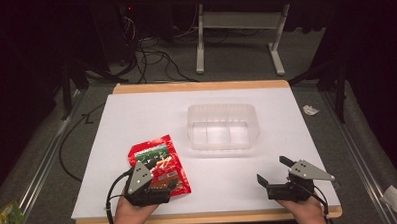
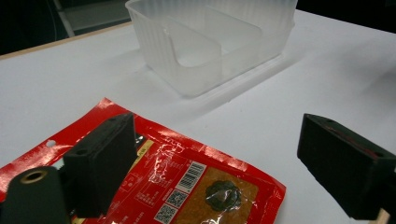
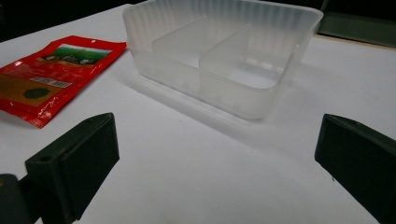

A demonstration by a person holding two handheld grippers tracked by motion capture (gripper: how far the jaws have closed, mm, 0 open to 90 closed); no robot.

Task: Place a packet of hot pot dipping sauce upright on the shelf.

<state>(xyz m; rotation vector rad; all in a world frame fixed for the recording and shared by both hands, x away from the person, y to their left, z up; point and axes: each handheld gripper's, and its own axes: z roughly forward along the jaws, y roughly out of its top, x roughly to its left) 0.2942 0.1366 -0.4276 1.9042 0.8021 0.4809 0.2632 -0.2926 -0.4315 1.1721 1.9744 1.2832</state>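
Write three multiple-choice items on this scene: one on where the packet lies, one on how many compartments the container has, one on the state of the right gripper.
1. The red packet lies
A. inside the container
B. on the white sheet, by the left gripper
C. on the floor

2. The clear container has how many compartments?
A. one
B. three
C. six

3. The right gripper is
A. open, holding nothing
B. shut on the packet
C. shut on the container

Answers: 1 B, the left gripper is over its near end. 2 B, two dividers split it. 3 A, its jaws stand wide apart over bare sheet.

The left gripper (image 2: pixel 224 163) hangs wide apart over a red packet (image 2: pixel 196 182), a translucent divided container (image 2: pixel 210 42) beyond.
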